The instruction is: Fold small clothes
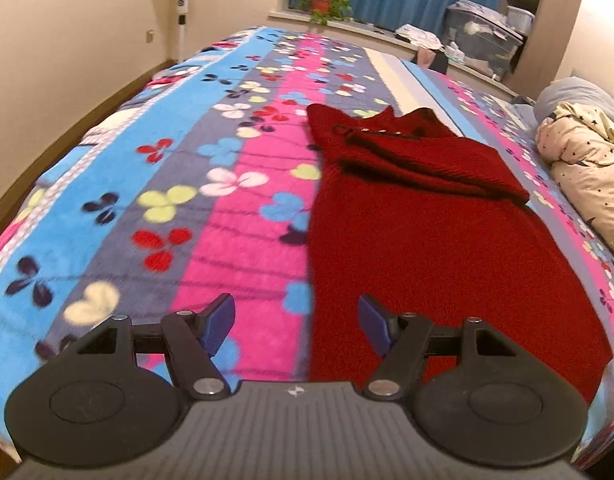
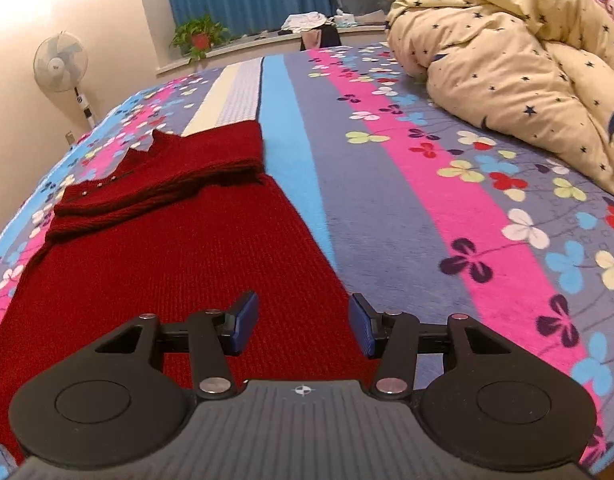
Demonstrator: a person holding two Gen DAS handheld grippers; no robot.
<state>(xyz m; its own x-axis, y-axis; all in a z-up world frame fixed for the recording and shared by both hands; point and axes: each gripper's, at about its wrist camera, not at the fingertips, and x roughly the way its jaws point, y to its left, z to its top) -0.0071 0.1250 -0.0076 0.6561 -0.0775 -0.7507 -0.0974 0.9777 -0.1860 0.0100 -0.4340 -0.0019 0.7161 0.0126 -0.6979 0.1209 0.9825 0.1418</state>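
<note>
A dark red knitted sweater point(image 1: 427, 240) lies flat on the flowered bedspread point(image 1: 167, 200), its sleeves folded across the chest at the far end. My left gripper point(image 1: 297, 324) is open and empty, above the sweater's near left edge. In the right wrist view the sweater point(image 2: 167, 264) lies to the left. My right gripper point(image 2: 303, 322) is open and empty, above the sweater's near right edge.
A cream star-print quilt point(image 2: 515, 76) is bunched at the bed's right side. A standing fan point(image 1: 181, 4) stands by the wall. A potted plant point(image 1: 321, 2) and storage boxes point(image 1: 483, 36) sit on the window ledge beyond the bed.
</note>
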